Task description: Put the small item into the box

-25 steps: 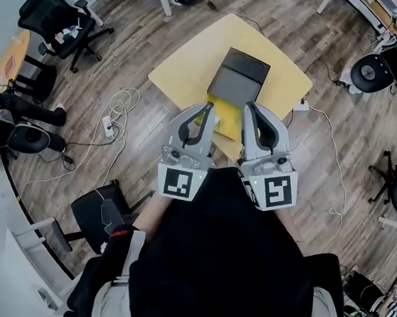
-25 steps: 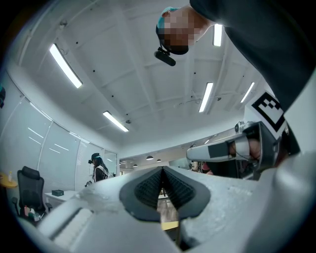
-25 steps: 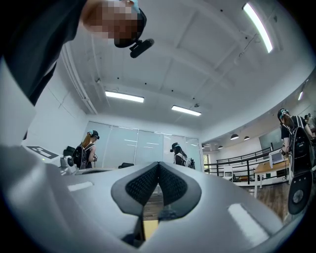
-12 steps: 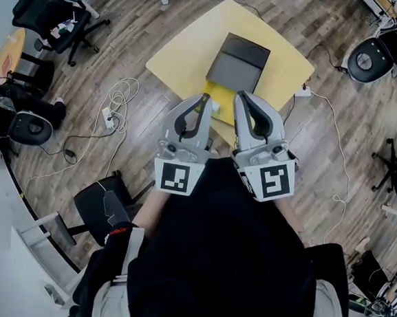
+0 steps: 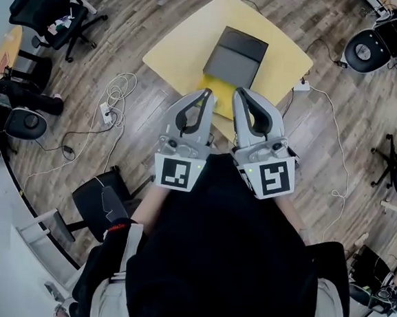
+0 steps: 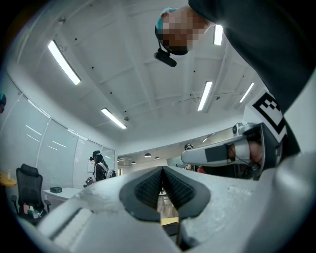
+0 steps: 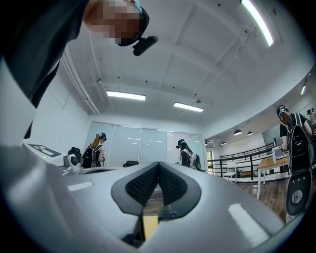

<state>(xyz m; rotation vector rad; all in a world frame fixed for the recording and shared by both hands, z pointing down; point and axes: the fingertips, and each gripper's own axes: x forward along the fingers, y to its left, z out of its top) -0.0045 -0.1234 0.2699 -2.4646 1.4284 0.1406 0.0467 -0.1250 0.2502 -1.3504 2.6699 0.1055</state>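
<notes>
A dark grey box (image 5: pixel 236 55) lies on a square yellow table (image 5: pixel 182 51). A flat yellow item (image 5: pixel 221 100) shows at the table's near edge, partly hidden between my two grippers. In the head view my left gripper (image 5: pixel 207 94) and right gripper (image 5: pixel 239 94) are held side by side close to the person's body, tips over the near table edge. Both are shut with nothing between the pads. The left gripper view looks up along shut jaws (image 6: pixel 161 172) at the ceiling, with the right gripper (image 6: pixel 232 152) beside it. The right gripper view shows its shut jaws (image 7: pixel 158 167) the same way.
Wooden floor surrounds the table. Black office chairs (image 5: pixel 49 11) stand at the left and another (image 5: pixel 365 48) at the upper right. White cables and a power strip (image 5: pixel 111 111) lie on the floor left of the table. People (image 7: pixel 185 153) stand far off in the room.
Both grippers have drifted slightly up in the head view and closer together. Both stay shut and empty.
</notes>
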